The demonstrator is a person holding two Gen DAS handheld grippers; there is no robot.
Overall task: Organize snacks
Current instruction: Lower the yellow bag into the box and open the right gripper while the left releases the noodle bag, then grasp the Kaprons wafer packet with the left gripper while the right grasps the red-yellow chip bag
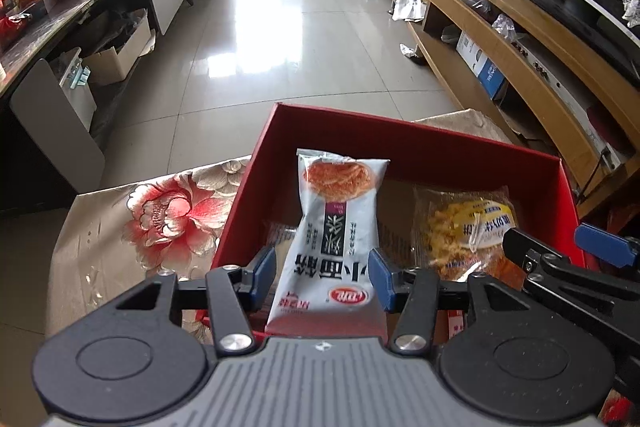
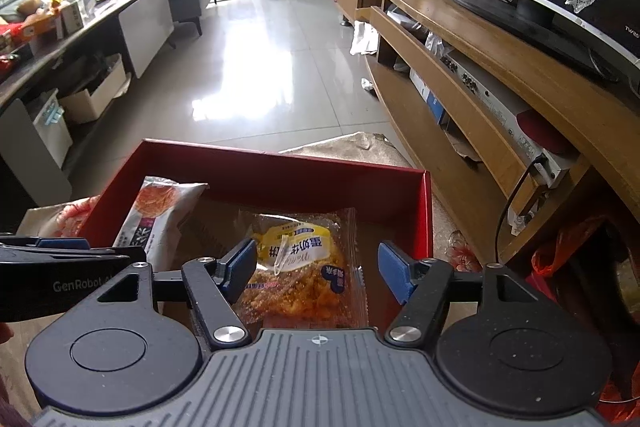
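Hovering over one open red cardboard box (image 1: 400,155) are two handheld grippers with black arms and blue pads. Box sits on a table covered with a beige cloth printed with red flowers (image 1: 160,215).

Count in box: two snack packets. One white plastic packet with a round noodle-cake picture and dark label (image 1: 340,227) leans tilted against the box's left wall, top end up. One clear plastic packet of yellow-orange crispy snack with a yellow label (image 2: 300,267) lies flat on the box floor, just right of the white one.

Left gripper (image 1: 324,275): jaws partly open, one pad on each side of the white packet's lower half, narrow gaps visible, pads not pressing. Nothing gripped.

Right gripper (image 2: 318,273): jaws open wider, straddling the clear packet; left pad overlaps the packet's edge in view, right pad well clear of it. Contact on the left pad cannot tell; no squeeze visible. Nothing held.

Each gripper shows at the edge of the other's wrist view, side by side, close.

Background: tiled floor (image 1: 280,27), one wooden TV stand (image 2: 480,67) on the right, one television (image 2: 560,7) with lace cover.
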